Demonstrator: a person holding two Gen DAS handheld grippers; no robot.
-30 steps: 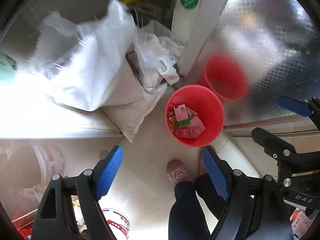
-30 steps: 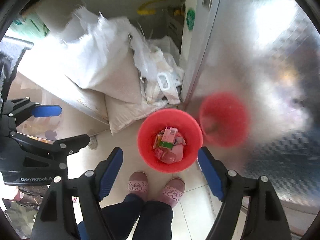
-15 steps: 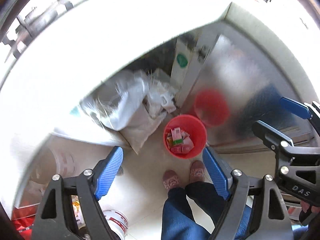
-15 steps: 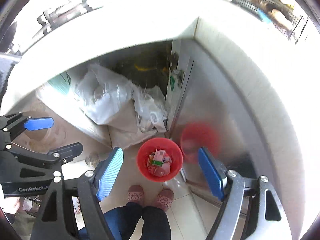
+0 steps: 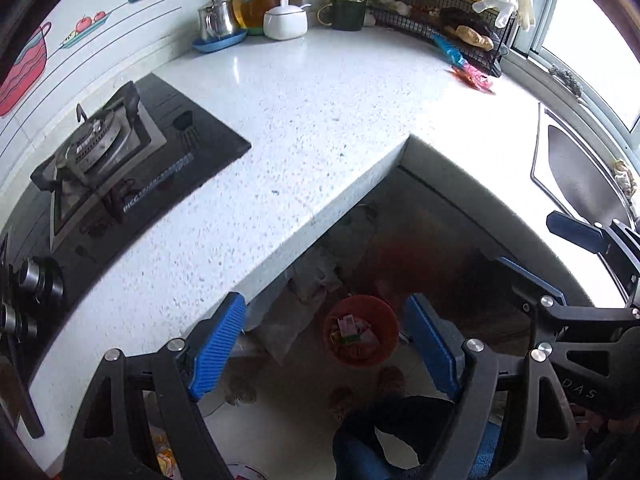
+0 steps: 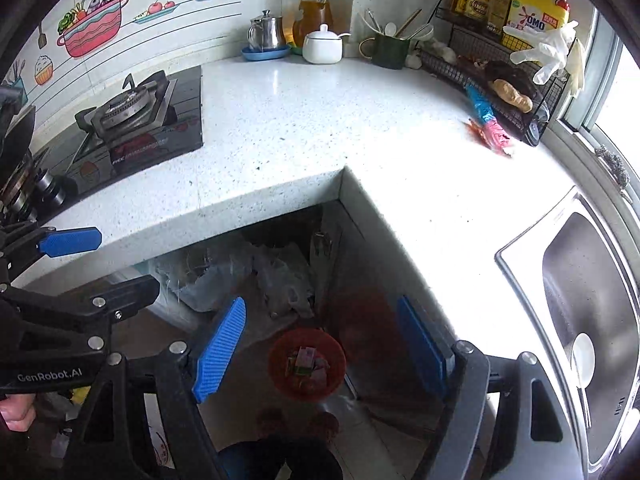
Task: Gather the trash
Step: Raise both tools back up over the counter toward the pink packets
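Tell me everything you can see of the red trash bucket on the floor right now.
The red bucket is round, open-topped and looks like plastic. It stands upright on the pale floor tiles, below the inner corner of the white speckled countertop, just in front of the shiny metal cabinet door, which reflects it. Inside lie small cartons and wrappers in pink and green, partly filling it. The person's slippered feet are just short of it. Neither gripper touches it.

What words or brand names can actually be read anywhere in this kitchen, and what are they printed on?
"OMO": yellow detergent bottle on the wire rack.
"GenRobot.AI": body of the left gripper.
"DAS": body of the right gripper.
Stove front lettering: too blurred to read.
Sauce bottle labels: too small to read.
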